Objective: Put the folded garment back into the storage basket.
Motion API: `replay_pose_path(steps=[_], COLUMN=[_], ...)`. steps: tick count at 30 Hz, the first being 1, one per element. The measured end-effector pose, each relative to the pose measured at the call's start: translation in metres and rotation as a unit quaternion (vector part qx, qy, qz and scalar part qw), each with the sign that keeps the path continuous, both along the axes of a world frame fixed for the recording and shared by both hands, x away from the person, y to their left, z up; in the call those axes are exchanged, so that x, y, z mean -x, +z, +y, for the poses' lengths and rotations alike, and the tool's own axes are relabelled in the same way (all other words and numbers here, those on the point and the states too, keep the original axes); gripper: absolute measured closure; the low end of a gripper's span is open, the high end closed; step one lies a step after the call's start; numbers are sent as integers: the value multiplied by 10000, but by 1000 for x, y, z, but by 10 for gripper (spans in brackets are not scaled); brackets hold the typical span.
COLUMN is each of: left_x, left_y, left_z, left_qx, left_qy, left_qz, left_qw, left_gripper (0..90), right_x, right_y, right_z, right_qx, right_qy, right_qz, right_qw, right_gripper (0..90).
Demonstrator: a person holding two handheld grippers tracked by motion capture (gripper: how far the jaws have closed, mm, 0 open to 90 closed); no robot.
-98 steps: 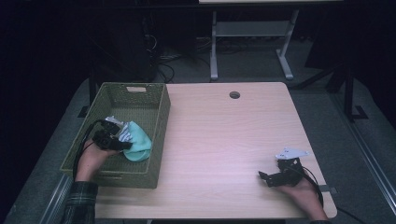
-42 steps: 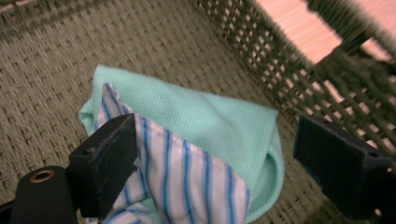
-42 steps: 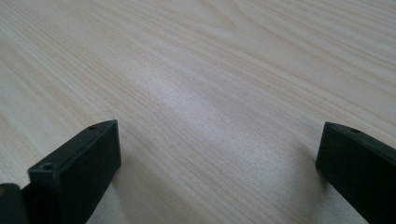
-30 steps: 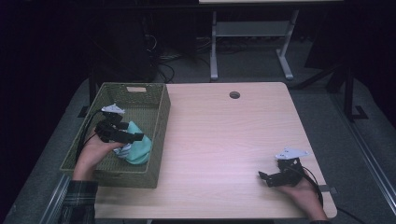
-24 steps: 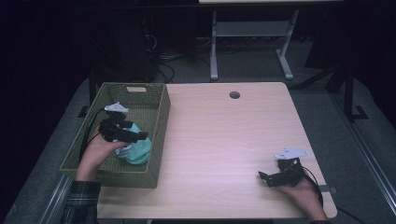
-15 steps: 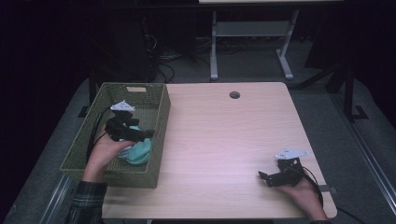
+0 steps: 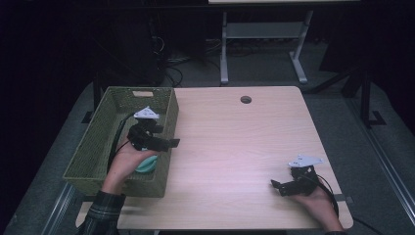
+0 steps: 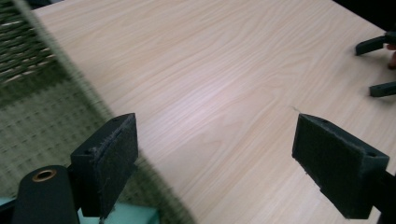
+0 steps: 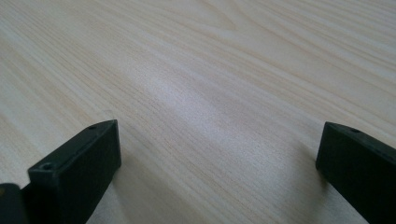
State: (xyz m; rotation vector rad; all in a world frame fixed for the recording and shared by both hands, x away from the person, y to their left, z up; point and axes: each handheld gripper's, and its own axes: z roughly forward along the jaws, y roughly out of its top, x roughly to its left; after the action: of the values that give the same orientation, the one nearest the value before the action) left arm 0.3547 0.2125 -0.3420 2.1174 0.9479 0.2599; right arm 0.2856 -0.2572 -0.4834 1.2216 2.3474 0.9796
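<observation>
A green woven basket (image 7: 93,147) stands on the left part of the wooden table (image 7: 244,142). A teal soft thing (image 7: 146,164) lies inside it near its right wall, half hidden by the person's left hand. My left gripper (image 7: 166,137) hovers over that right wall, its jaws pointing right, open and empty. In the left gripper view the left gripper (image 8: 217,154) straddles the basket rim (image 8: 70,84), with a corner of the teal thing (image 8: 135,215) below. My right gripper (image 7: 278,187) rests at the table's front right, open; the right gripper (image 9: 219,154) has bare wood between its jaws.
A round cable hole (image 7: 245,100) sits near the table's far edge. A metal stand (image 7: 259,44) is on the floor behind the table. The other gripper's jaws (image 8: 380,88) show far off in the left gripper view.
My left gripper has risen from the teal thing and moved right, over the basket's right wall. The teal thing stays in the basket. The right gripper has not moved.
</observation>
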Motion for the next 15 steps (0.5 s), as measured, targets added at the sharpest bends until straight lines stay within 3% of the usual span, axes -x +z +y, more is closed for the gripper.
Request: replay_pose_path(steps=[10,15], left_x=[9,16], left_y=[-4,-9], left_z=[-38,-61], left_qx=[175,121], left_qy=[-308,-538], left_qz=[-25,-83], left_qw=[9994,9984], left_gripper=[137,137], right_x=[0,0], right_y=[0,0], right_z=[0,0], right_qx=[-3,-2], right_qy=[-2,-3], right_qz=[-2,-1], right_qw=[10000,10000], right_gripper=[0,0])
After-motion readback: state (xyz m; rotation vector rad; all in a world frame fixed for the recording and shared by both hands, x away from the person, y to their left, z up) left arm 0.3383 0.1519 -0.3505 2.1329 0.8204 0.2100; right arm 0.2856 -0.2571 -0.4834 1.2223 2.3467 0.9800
